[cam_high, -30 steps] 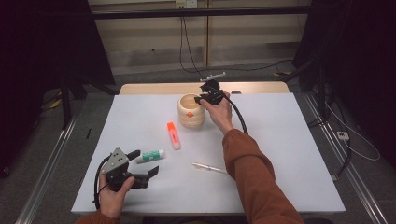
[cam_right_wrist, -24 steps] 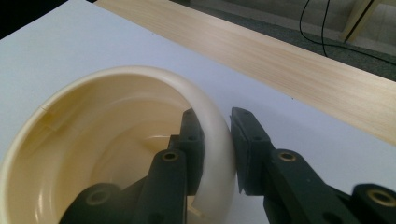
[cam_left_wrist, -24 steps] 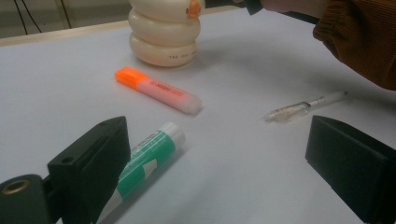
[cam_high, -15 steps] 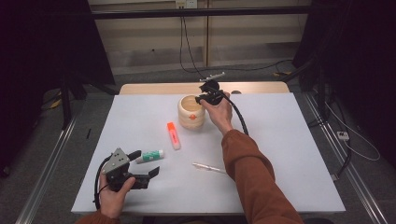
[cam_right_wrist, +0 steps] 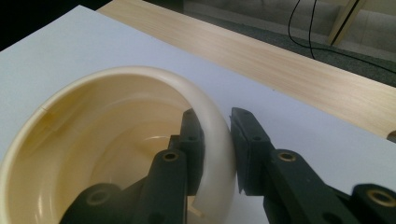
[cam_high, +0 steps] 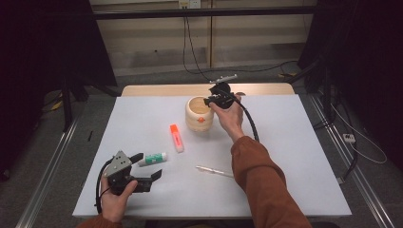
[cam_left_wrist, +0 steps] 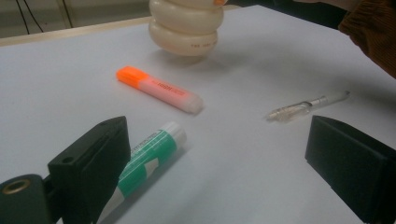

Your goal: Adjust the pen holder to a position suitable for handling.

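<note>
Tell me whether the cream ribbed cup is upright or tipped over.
Upright: the cream ribbed cup stands on its base, mouth upward, while the right gripper pinches its rim, one jaw inside and one outside.

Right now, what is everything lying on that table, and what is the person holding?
Ribbed holder: one, cream, far middle of the table; its rim is pinched by the right tool.
Highlighter: one, orange cap, pale body, lying in front of the holder.
Glue stick: one, green and white, near left, by the left tool.
Clear pen: one, transparent, near middle.
Table: one, white top, wooden strip along the far edge.
Left tool: one, black, jaws open, resting low near the glue stick.
Right tool: one, black, shut on the holder's rim.
</note>
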